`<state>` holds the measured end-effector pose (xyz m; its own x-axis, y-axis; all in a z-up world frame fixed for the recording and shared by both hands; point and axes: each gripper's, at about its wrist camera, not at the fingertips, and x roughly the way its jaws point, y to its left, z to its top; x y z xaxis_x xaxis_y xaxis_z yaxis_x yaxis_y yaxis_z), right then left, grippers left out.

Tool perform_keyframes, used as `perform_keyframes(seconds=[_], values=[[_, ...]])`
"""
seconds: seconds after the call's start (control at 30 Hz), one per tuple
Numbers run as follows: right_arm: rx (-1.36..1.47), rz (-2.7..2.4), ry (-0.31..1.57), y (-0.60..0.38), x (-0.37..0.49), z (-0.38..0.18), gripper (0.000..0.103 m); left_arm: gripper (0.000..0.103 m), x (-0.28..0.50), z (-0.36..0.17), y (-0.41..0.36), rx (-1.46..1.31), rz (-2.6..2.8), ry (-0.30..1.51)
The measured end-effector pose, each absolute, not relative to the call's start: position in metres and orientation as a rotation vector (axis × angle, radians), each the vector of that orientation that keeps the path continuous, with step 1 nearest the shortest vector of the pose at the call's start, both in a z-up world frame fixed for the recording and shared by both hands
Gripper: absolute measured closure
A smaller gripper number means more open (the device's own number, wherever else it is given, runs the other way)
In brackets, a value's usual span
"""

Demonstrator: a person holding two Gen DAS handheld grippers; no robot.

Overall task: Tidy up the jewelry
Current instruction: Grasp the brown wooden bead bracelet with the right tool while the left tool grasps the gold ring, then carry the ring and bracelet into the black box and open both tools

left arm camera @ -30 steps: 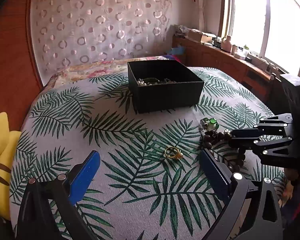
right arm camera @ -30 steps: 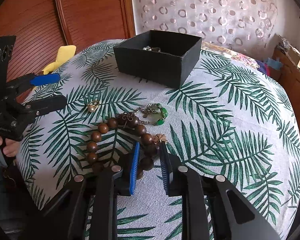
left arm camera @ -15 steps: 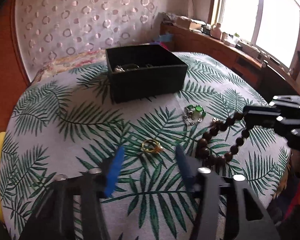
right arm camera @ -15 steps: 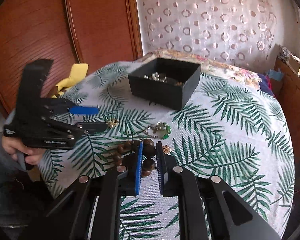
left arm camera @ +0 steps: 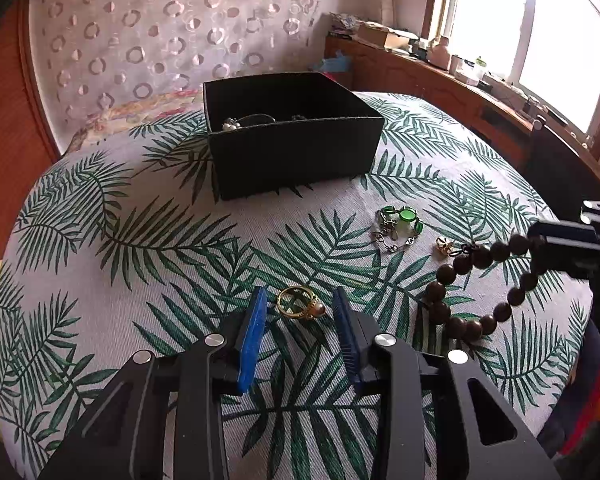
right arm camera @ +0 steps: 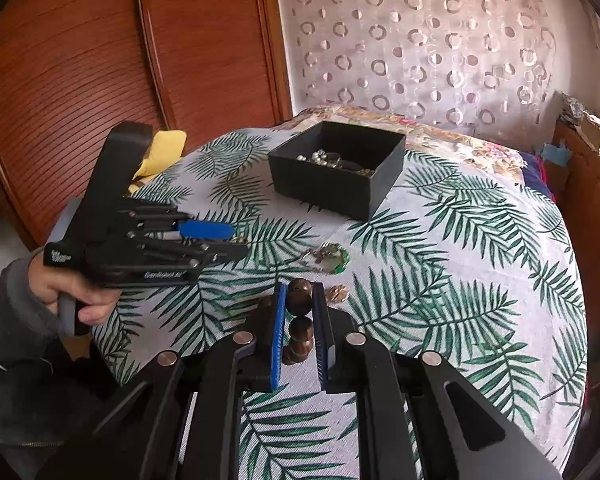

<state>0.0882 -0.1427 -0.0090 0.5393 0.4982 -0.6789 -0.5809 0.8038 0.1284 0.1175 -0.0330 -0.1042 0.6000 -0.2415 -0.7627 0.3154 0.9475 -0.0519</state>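
Observation:
A gold ring with a pearl (left arm camera: 300, 304) lies on the leaf-print tablecloth between the blue pads of my left gripper (left arm camera: 300, 312), which is open around it without touching. My right gripper (right arm camera: 300, 304) is shut on a brown wooden bead bracelet (right arm camera: 300, 300) and holds it lifted; the bracelet also shows in the left wrist view (left arm camera: 472, 280), hanging from the right gripper (left arm camera: 560, 248). A green stone bracelet (left arm camera: 400, 224) and a small gold earring (left arm camera: 444, 245) lie on the cloth. The black jewelry box (left arm camera: 292, 156) holds several pieces.
The round table drops off at its edge (left arm camera: 572, 344) on the right. A yellow plush toy (right arm camera: 160, 156) sits beside the left edge. A wooden cabinet with clutter (left arm camera: 460, 80) runs under the window.
My left gripper has narrowed and moved in around the gold ring. My right gripper has closed on the bead bracelet and lifted it off the cloth.

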Motion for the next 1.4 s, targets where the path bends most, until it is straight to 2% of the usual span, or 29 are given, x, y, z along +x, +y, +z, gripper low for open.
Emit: perform_keyframes(seconds=[0.27,0.67,1.4], values=[[-0.117,0.643,0.789,-0.147,0.081,-0.016,0.088,0.08,0.113,-0.102,-0.029,0.073,-0.321,0.856],[-0.124,0.643,0.684,-0.149,0.089,0.025,0.088,0.08,0.107,-0.078,-0.028,0.062,-0.322,0.786],[-0.116,0.592,0.592,-0.122,0.185,0.073,0.088,0.08,0.133,-0.04,-0.019,0.057,-0.287,0.699]])
